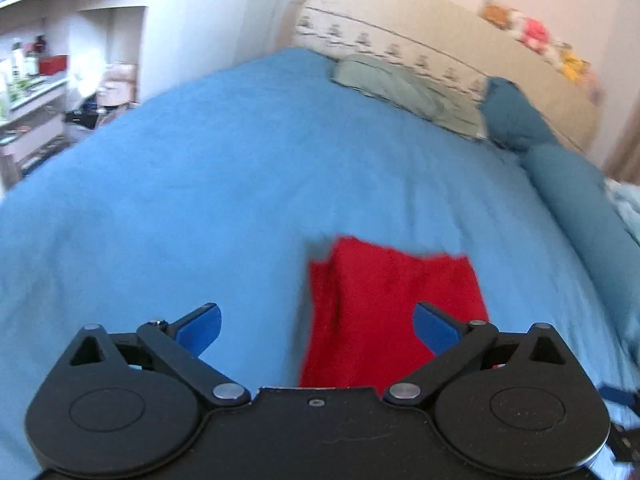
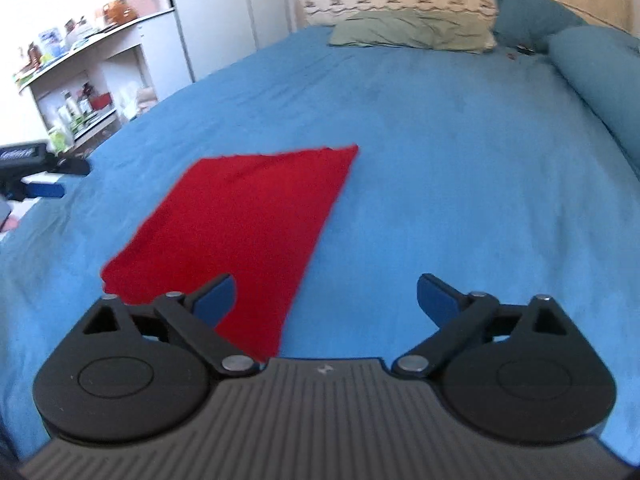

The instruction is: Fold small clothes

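Note:
A small red garment (image 1: 384,304) lies flat on the blue bedspread (image 1: 220,184), folded into a rough rectangle; it also shows in the right wrist view (image 2: 244,220). My left gripper (image 1: 318,326) is open and empty, hovering just above the cloth's near left part. My right gripper (image 2: 326,300) is open and empty, above the cloth's near right edge, over the bedspread (image 2: 460,184). The left gripper also shows at the far left of the right wrist view (image 2: 36,178).
A green pillow (image 1: 392,84) and blue pillows (image 1: 520,116) lie at the headboard (image 1: 420,32). A long blue bolster (image 1: 592,224) runs along the bed's right side. White shelves (image 2: 88,80) with clutter stand left of the bed.

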